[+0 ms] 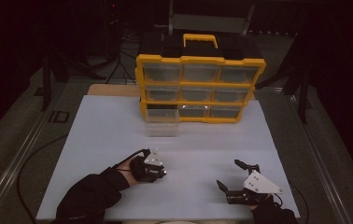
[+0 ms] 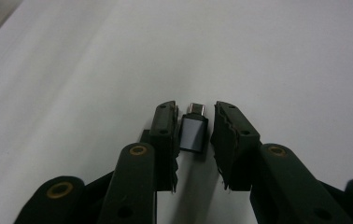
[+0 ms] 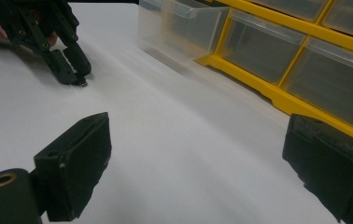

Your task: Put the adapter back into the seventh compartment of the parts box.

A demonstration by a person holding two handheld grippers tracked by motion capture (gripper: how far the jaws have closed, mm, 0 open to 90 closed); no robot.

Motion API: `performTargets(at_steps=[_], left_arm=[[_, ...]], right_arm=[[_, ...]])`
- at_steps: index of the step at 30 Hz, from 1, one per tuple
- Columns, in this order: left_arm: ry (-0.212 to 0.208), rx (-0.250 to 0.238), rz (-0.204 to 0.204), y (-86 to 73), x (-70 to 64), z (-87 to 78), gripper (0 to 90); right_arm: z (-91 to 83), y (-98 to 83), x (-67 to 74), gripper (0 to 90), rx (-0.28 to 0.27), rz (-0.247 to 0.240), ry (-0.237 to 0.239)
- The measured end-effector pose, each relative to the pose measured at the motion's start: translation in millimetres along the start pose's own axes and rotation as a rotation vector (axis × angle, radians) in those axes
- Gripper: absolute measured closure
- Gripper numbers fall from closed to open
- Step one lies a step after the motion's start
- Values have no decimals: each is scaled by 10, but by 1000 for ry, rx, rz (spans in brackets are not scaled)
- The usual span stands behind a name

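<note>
Left tool closing around a small USB adapter on the white surface

I have the left tool [image 2: 194, 135] set down over a small grey USB adapter [image 2: 194, 132] that lies flat on the white surface [image 1: 118, 130]; the jaws sit close on either side of it, the left pad touching and the right just off, not yet pinching. My right tool [image 3: 198, 163] stands spread wide and holds nothing, well apart to the right, facing the yellow drawer organizer [image 1: 198, 88] whose bottom-left clear drawer [image 1: 161, 122] is pulled out
</note>
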State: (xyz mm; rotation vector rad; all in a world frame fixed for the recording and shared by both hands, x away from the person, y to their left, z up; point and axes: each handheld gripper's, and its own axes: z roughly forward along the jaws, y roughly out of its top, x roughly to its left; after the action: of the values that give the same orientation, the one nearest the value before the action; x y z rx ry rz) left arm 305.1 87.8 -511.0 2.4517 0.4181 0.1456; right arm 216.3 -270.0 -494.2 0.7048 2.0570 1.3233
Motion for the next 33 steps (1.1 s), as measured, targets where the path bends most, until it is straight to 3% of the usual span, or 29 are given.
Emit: performTargets(at_steps=[9, 18, 23, 33], left_arm=[[-8, 39, 11, 56, 5, 13, 728], [-10, 45, 5, 73, -2, 24, 767], [3, 51, 28, 80, -20, 18, 770], [0, 45, 32, 94, -18, -18, 770]], right_arm=[[0, 1, 2, 80, 0, -2, 0], [2, 1, 3, 80, 1, -4, 1], [1, 1, 3, 80, 1, -5, 0], [-4, 1, -2, 80, -1, -2, -3]])
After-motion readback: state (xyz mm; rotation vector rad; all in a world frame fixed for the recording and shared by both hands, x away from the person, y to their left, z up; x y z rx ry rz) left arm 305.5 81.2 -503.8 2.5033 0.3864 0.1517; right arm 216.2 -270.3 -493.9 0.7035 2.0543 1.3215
